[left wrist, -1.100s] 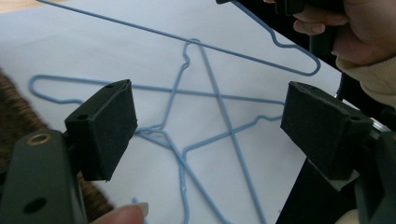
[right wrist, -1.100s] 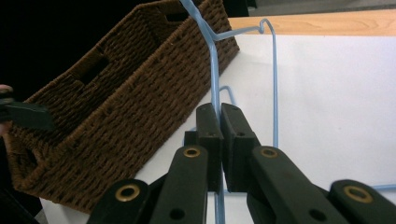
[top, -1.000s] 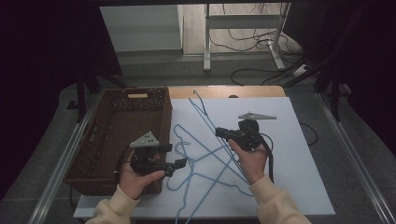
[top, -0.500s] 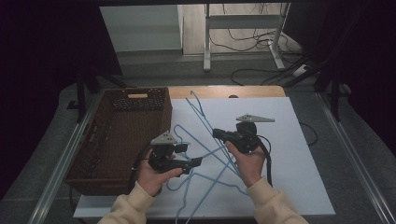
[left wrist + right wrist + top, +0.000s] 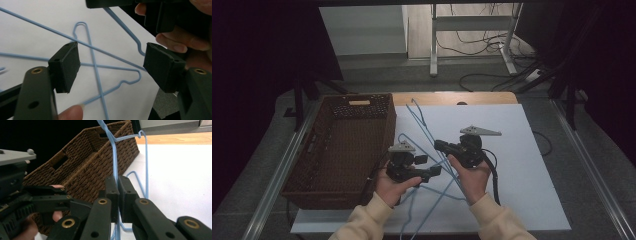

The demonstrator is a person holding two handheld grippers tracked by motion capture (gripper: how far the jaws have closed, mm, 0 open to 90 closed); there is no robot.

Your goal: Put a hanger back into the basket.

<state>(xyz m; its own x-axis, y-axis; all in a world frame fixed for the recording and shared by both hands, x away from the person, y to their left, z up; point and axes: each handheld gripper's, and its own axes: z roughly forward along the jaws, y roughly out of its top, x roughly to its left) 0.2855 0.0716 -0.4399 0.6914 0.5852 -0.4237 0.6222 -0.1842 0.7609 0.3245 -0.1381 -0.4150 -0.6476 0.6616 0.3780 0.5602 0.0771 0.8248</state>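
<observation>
Several blue wire hangers [image 5: 435,199] lie crossed on the white board [image 5: 522,150]. My right gripper [image 5: 438,145] points left and is shut on the wire of one blue hanger [image 5: 421,121], whose hook end reaches toward the board's far edge. In the right gripper view the jaws [image 5: 117,192] clamp that hanger's wire [image 5: 114,157], which rises upward in front of the basket. My left gripper [image 5: 433,171] sits just in front of the right one, pointing right. Its jaws [image 5: 113,66] stand wide open above crossed hanger wires [image 5: 93,58], holding nothing.
A brown wicker basket [image 5: 314,150] stands at the board's left edge, close to the left hand. The board's right half is bare white. Table legs and cables lie on the floor beyond the table.
My left gripper has moved right, from beside the basket to just below the right gripper, over the hangers. The right gripper has stayed shut on its hanger, shifting slightly left.
</observation>
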